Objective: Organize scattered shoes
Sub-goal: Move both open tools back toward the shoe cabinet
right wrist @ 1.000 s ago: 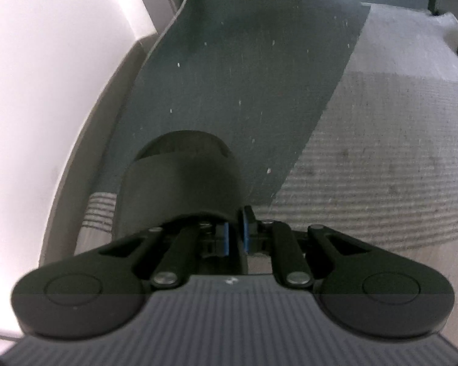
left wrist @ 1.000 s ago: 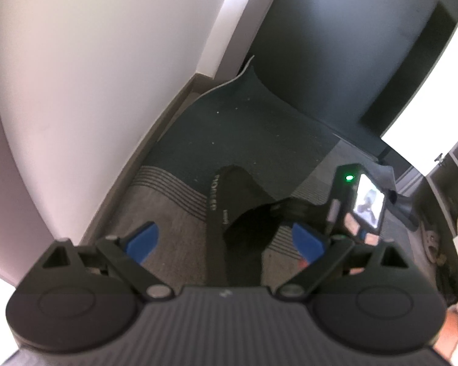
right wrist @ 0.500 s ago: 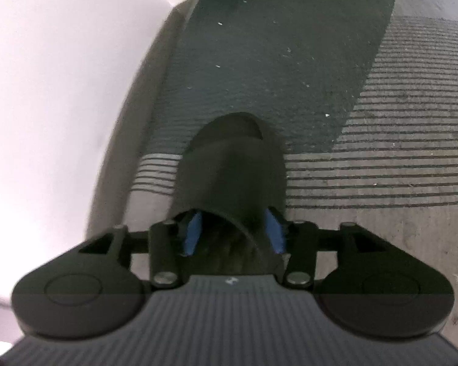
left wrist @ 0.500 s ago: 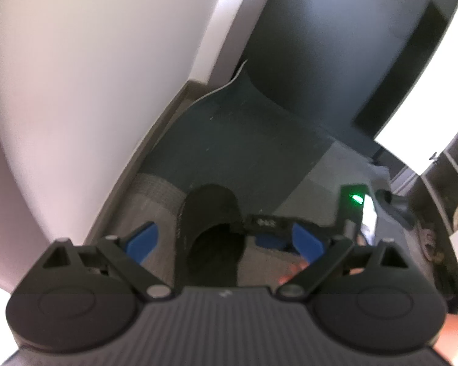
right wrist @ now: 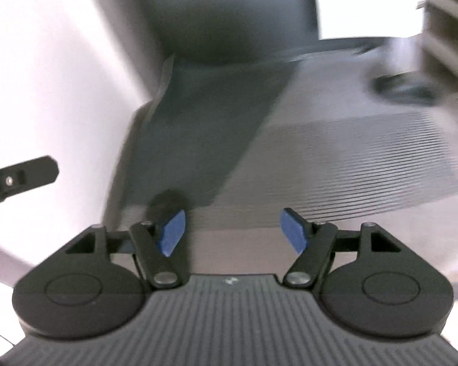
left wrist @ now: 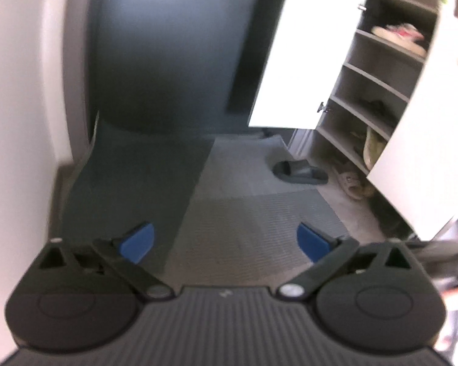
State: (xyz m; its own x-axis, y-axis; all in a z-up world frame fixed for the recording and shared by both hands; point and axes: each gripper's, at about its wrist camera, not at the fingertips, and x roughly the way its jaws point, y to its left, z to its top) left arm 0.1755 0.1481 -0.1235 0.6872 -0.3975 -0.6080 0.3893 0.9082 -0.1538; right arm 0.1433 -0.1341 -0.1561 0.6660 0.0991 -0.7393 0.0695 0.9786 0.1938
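My left gripper (left wrist: 225, 241) is open and empty above the striped grey mat (left wrist: 253, 228). Far ahead of it a dark slide slipper (left wrist: 299, 170) lies on the mat by the shoe cabinet (left wrist: 378, 97), with pale sandals (left wrist: 351, 183) beside it. My right gripper (right wrist: 233, 231) is also open with nothing between its pads. The toe of a black slipper (right wrist: 168, 202) shows on the floor just behind its left finger (right wrist: 172, 231), near the wall. The other dark slipper (right wrist: 403, 88) appears blurred at the upper right.
The cabinet's white door (left wrist: 412, 158) stands open at the right, with shoes on several shelves. A white wall (left wrist: 21, 106) runs along the left and a dark door (left wrist: 174, 55) stands at the back. The left gripper's finger (right wrist: 21, 177) juts in at left.
My right gripper opened, let go of the black slipper near the wall, and pulled back. My left gripper swung right toward the cabinet; the slipper left its view.
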